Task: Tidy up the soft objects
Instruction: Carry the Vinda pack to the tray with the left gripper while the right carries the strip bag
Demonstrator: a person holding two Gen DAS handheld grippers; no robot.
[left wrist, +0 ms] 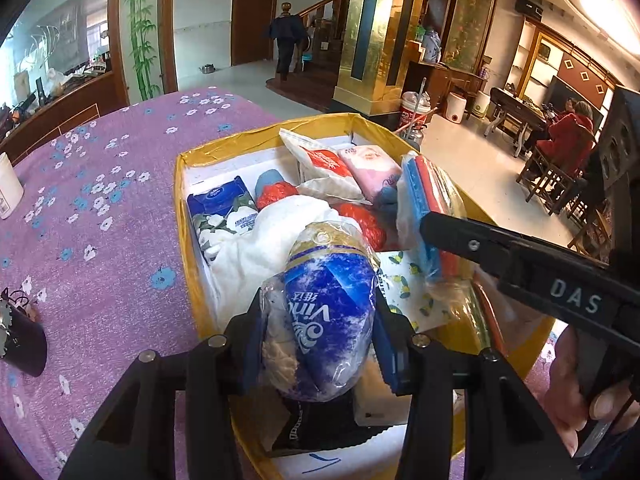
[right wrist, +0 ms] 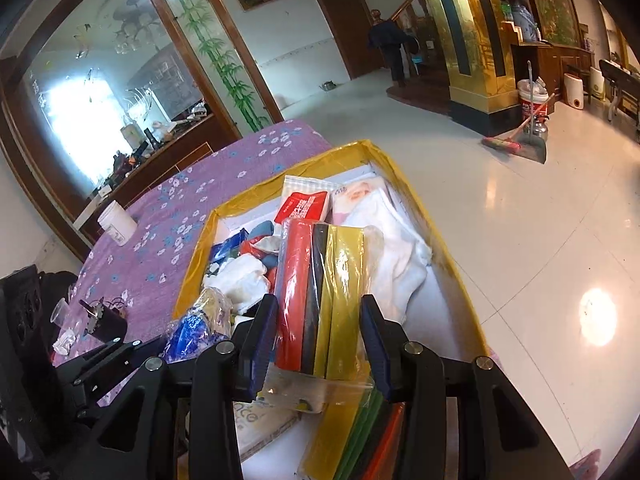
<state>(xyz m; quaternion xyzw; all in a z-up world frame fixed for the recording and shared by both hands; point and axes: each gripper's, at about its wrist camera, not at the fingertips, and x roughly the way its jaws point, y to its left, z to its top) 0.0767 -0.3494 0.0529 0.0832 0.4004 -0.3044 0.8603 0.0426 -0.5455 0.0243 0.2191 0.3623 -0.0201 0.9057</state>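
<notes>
Over yellow box (left wrist: 256, 142), tissue roll (left wrist: 328, 312), sponge pack (right wrist: 324, 300) gripped

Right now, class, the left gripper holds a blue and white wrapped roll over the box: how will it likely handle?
The blue and white roll probably squashes: it bulges between the left gripper pads. Its glossy plastic wrap looks slippery and loose at the top, so it may slide. It seems light for its bulk, likely paper.
</notes>
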